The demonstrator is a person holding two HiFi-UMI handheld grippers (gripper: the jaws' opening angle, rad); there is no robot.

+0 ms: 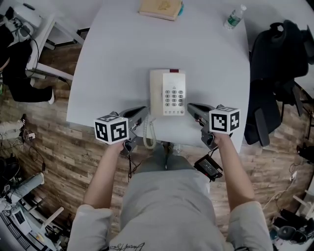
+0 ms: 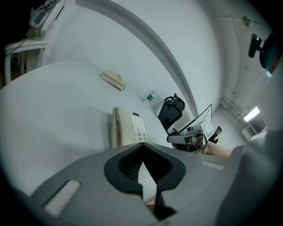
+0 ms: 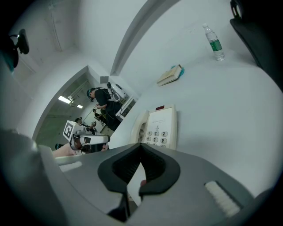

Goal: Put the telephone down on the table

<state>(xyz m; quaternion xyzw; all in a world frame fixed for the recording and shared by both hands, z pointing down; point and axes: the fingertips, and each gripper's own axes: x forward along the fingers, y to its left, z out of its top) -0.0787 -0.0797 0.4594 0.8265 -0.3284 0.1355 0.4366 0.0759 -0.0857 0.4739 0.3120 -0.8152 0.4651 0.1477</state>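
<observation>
1. The cream-coloured push-button desk telephone (image 1: 167,92) sits flat on the pale grey table (image 1: 113,59), centre of the head view and close to the table's near edge. Its handset lies in the cradle along the left side.
2. The left gripper (image 1: 143,111) is at the phone's lower-left corner in the head view. Its own view shows the jaws pressed together with nothing between the pads.
3. The right gripper (image 1: 190,105) is at the phone's lower-right corner. Its jaws are also pressed together and empty.
4. My read is that the placement is done and what remains is a clean retreat.
5. Keep both sets of jaws closed while backing off, since open fingers give more to snag on.
6. Watch the white coiled cord (image 1: 148,131) at the phone's lower left, right beside the left gripper. It runs toward the near table edge, and I can't tell whether it hangs over. A catch there would probably drag the phone.
7. Pull both grippers straight toward the bottom of the frame, not sideways, because a side knock so close to the edge is the main risk.
8. The tan book (image 1: 160,8) and the clear plastic bottle (image 1: 235,16) at the top of the frame are well apart from the phone, so they're no concern.
</observation>
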